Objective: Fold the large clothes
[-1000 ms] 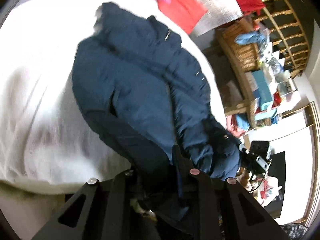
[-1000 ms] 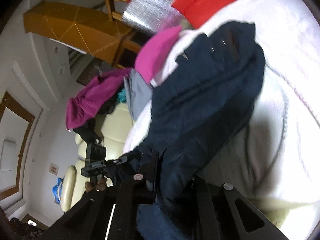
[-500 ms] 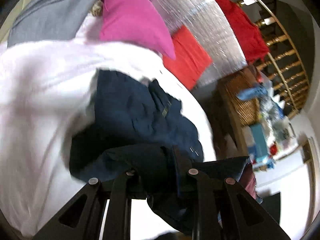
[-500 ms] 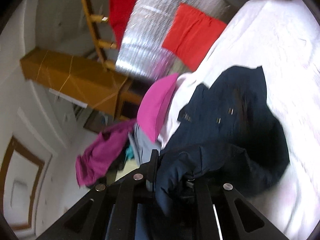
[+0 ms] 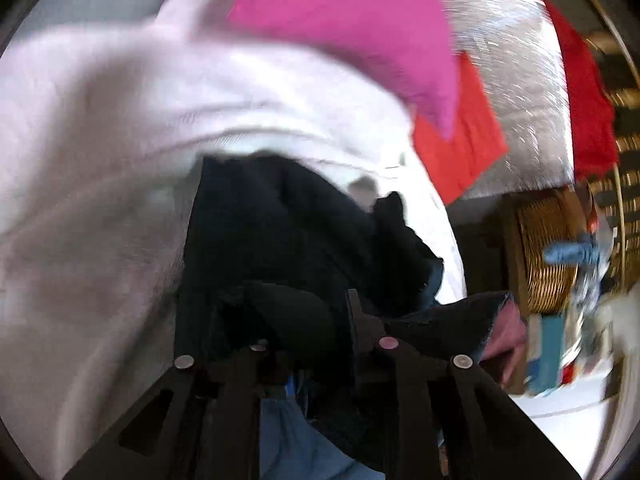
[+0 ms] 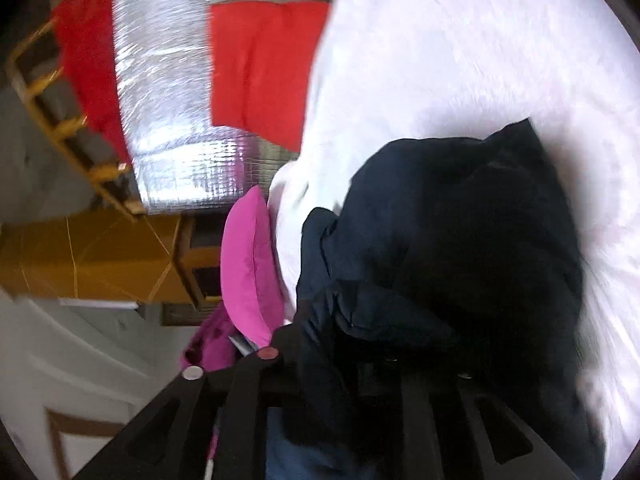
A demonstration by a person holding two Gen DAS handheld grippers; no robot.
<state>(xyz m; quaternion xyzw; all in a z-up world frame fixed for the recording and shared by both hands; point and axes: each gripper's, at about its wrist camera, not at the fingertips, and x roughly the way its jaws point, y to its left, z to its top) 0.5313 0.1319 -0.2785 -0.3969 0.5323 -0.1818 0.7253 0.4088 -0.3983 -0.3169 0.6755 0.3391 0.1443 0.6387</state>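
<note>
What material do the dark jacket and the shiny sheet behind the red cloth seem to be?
Dark jacket: likely thin woven synthetic or cotton, matte navy, with soft creases. Shiny sheet: probably foil-faced insulation, silver and reflective, with a fine grid texture. Blur leaves both uncertain.

The navy jacket [image 6: 460, 240] is matt woven cloth on a soft, fuzzy white blanket [image 6: 460, 60]. At eleven o'clock, a crinkled silver foil sheet [image 6: 168, 120] gleams; at three o'clock in the left view, a woven wicker basket [image 5: 548, 264].
</note>
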